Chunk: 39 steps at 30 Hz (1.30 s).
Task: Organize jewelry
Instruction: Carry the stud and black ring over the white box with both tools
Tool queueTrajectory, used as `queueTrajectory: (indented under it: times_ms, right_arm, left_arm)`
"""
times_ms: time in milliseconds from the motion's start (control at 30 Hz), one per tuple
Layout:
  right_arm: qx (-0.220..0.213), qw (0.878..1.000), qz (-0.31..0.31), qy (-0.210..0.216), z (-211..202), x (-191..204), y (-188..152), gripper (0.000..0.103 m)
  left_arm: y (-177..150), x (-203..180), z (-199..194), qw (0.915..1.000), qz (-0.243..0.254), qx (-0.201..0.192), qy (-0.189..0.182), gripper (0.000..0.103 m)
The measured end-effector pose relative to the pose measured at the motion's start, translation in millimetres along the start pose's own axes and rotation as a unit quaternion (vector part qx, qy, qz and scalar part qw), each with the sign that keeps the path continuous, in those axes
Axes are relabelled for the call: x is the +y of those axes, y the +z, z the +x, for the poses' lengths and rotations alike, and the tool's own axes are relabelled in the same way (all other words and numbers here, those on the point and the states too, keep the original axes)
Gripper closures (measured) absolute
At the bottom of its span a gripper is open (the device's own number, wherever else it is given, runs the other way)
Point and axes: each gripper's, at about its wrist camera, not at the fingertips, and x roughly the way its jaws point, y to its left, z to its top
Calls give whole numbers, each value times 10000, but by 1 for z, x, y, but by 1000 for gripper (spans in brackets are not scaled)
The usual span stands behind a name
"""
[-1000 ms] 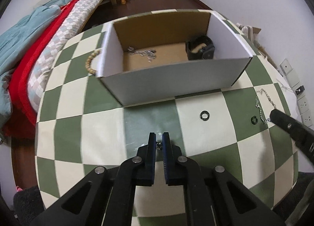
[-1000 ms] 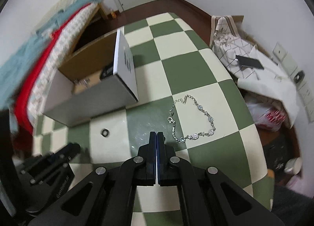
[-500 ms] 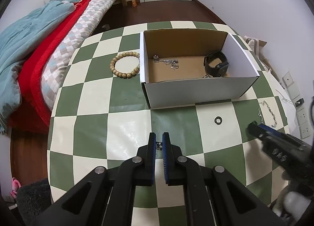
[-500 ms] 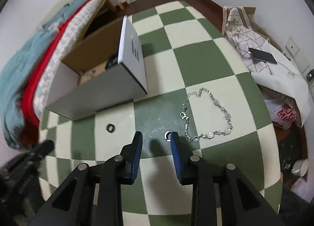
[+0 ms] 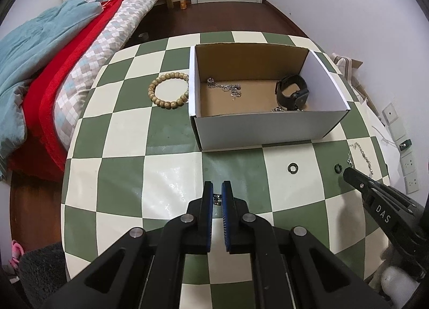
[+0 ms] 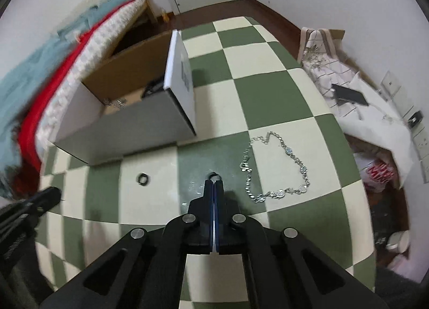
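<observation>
Right tool [image 6: 214,183] clamped on ring [image 6: 213,175], left tool [image 5: 217,188] pinching small trinket [image 5: 217,199], box [image 5: 262,128] well ahead

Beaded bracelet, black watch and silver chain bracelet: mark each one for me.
Beaded bracelet [image 5: 168,90]: left wrist view, on its near beads.
Black watch [image 5: 292,92]: left wrist view, on its strap.
Silver chain bracelet [image 6: 278,167]: right wrist view, on a right-side link.

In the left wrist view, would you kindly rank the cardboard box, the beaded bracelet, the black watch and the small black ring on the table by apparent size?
Largest to smallest:
1. cardboard box
2. beaded bracelet
3. black watch, close to the bracelet, and it sits slightly farther, so unsure
4. small black ring
</observation>
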Motion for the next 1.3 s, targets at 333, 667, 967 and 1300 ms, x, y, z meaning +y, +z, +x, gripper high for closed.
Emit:
queueTrajectory:
  times_ms: [333, 667, 967, 1300]
  right_arm:
    - [163, 9980, -462, -393, 23, 18, 10, 68]
    - [-303, 9990, -195, -261, -16, 12, 9, 91]
    - [-762, 9954, -186, 558, -63, 45, 61, 91]
    - [-401, 9975, -444, 373, -10, 65, 108, 91]
  left_arm:
    - [3, 4, 1, 10000, -89, 7, 9, 99]
    - [12, 5, -21, 9997, -141, -155, -89, 99]
    - [87, 2, -37, 9975, -263, -460, -478, 99]
    - [138, 2, -2, 9989, -152, -297, -335, 99]
